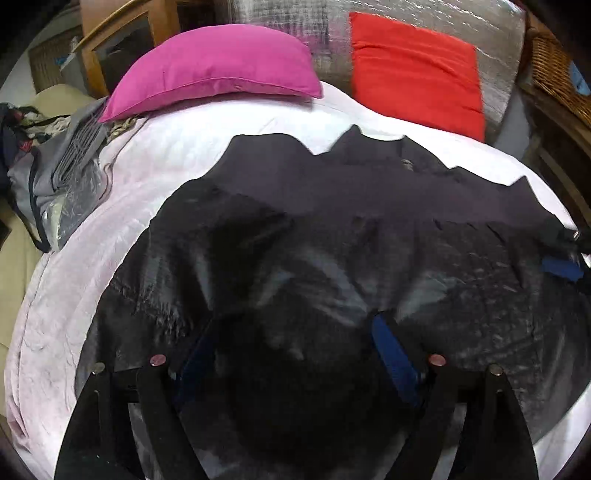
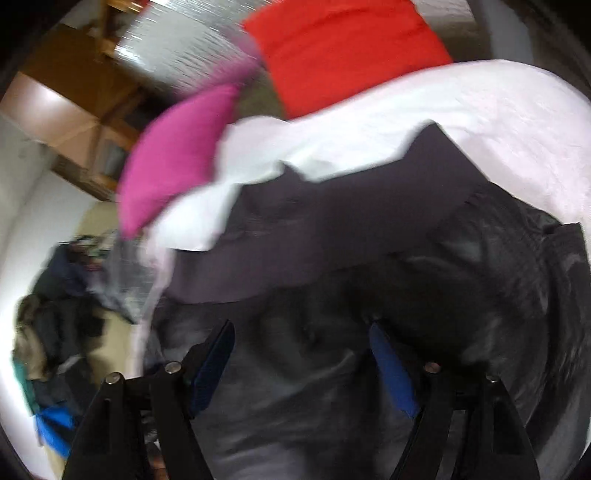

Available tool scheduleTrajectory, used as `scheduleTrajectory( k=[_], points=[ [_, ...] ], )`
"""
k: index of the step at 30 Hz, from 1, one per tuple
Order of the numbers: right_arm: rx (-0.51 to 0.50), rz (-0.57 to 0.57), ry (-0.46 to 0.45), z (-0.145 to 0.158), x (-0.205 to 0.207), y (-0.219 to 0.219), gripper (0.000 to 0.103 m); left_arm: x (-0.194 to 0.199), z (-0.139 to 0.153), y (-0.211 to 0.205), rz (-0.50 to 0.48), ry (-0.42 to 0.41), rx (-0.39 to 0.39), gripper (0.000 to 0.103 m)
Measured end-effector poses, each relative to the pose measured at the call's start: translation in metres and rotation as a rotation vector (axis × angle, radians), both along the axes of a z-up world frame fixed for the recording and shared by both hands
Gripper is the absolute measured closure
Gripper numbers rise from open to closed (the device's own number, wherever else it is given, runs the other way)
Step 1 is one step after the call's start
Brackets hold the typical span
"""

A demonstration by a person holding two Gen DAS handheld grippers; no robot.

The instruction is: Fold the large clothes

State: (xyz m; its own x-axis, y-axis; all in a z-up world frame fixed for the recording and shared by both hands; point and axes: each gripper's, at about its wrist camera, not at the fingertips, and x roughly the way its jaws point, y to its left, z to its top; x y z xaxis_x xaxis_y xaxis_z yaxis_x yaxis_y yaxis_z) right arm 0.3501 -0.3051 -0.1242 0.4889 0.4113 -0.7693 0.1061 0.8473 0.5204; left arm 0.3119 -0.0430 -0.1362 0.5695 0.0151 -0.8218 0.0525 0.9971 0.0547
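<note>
On the white quilted bed (image 1: 221, 147), your large black shiny garment (image 1: 332, 240) lies spread, unfolded; left tongs (image 1: 295, 354) and right tongs (image 2: 301, 354) gape wide, empty.

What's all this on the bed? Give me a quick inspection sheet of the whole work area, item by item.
Surface: bed with a pale quilt, wrinkled at its edges.
Job's things: one large dark garment spread across the quilt, shiny near the cameras, matte at its far edge.
Clutter: pink cushion and red cushion at the head; grey clothes at the bed's left edge; clothes pile on the floor.
Grippers: left gripper open, dark fabric bunched between its fingers; right gripper open over the garment; that view is blurred.
Cables: nothing seen.
Surroundings: wooden cabinet, silvery panel, wicker furniture.
</note>
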Motion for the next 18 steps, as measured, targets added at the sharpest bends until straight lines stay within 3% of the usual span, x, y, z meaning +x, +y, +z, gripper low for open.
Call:
scheduleTrajectory(
  k=[5,8,13,18],
  points=[
    [-0.017,-0.063,0.008,0.000,-0.002,-0.006,0.025,0.006,-0.003,-0.003,0.002,0.028,0.019,0.014],
    [-0.058,-0.023,-0.039,0.023,-0.019,0.005,0.025,-0.002,0.009,0.001,0.011,0.018,0.023,0.014],
    [-0.018,0.061,-0.105,0.051,-0.067,0.025,0.025,-0.025,0.029,0.015,0.023,-0.020,-0.011,0.014],
    [-0.045,0.052,-0.062,0.029,-0.084,0.039,0.025,-0.043,0.038,0.010,0.035,-0.018,-0.053,0.014]
  ],
)
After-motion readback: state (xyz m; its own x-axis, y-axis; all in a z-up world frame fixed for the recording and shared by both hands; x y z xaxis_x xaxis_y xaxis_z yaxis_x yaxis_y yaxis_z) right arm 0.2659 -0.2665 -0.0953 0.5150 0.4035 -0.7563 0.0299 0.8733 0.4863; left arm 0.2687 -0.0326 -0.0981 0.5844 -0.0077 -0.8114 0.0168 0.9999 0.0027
